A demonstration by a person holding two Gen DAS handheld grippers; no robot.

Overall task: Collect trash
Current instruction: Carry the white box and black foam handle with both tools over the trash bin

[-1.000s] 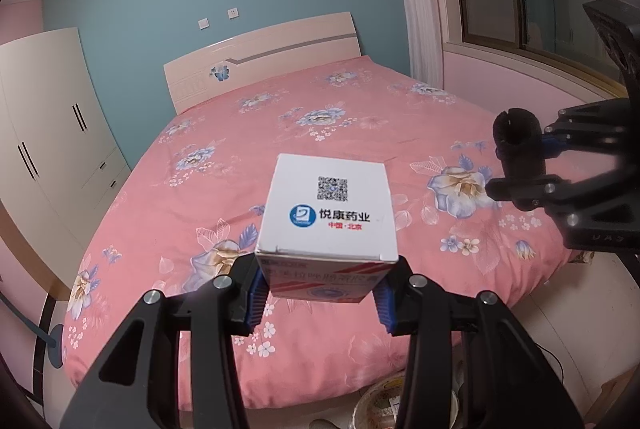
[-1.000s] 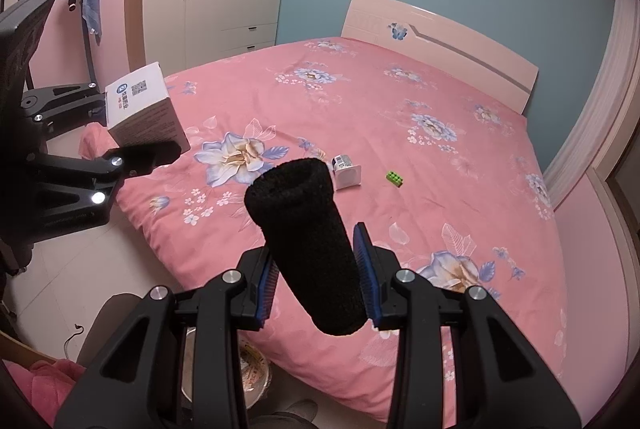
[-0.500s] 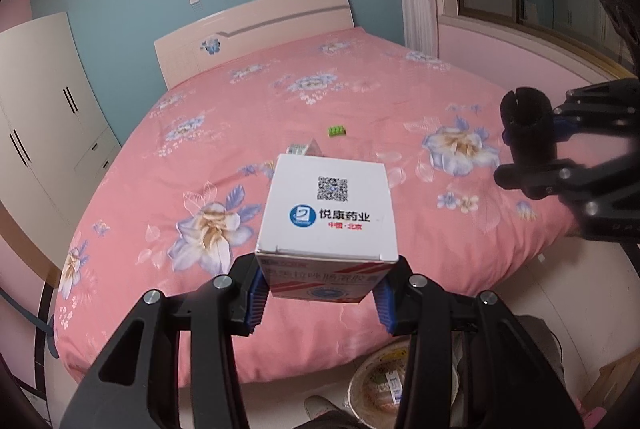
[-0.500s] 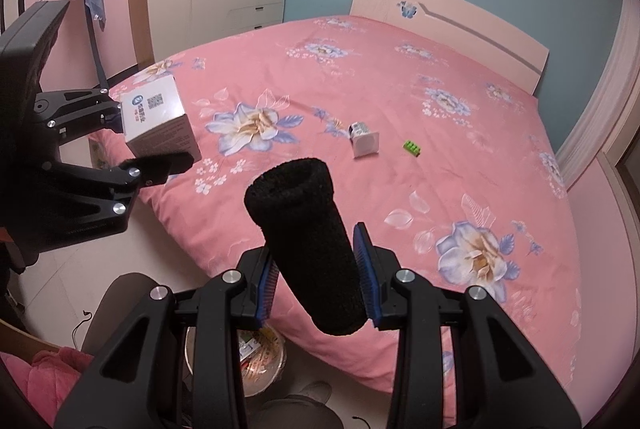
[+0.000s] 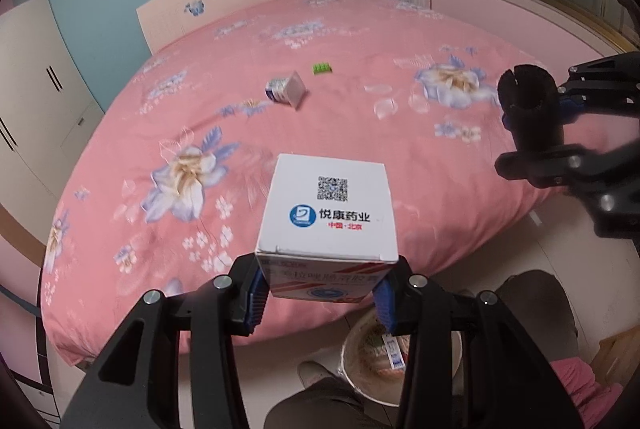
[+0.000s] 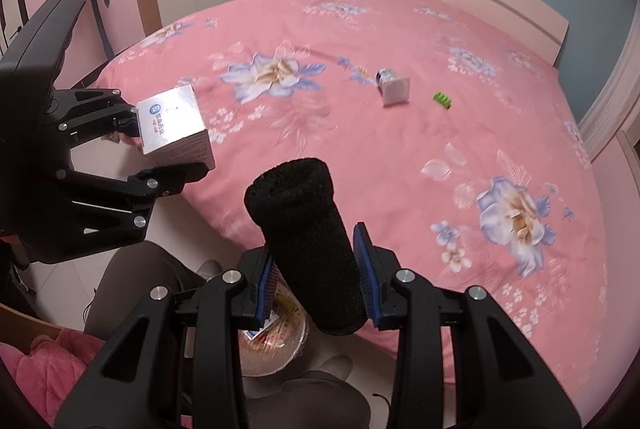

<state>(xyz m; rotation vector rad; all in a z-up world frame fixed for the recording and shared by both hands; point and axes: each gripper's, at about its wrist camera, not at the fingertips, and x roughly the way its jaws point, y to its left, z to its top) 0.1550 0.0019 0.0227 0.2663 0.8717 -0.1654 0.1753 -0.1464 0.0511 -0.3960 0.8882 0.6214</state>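
A: Our left tool is clamped on the white box, its blue pads pressing both sides. Our right tool is clenched round the black foam tube, which stands up out of the jaws.

B: And where do both loads sit relative to the bin?

A: Directly below and just behind each tool's fingertips we see the bin on the floor, at the foot of the bed. It already has wrappers or packets in it. From the left tool, it shows under the right finger.

B: So part of the job looks done?

A: We judge so: some trash lies in the bin, and two pieces are in hand but not yet dropped.

B: What's left farther out?

A: Ahead of both tools, well apart from them on the bed, a small carton lies on its side, with a green block just beside it. Whether the block counts as trash we cannot tell.

B: Anything close by to mind?

A: The person's legs and shoe are near the bin, just under the tools.
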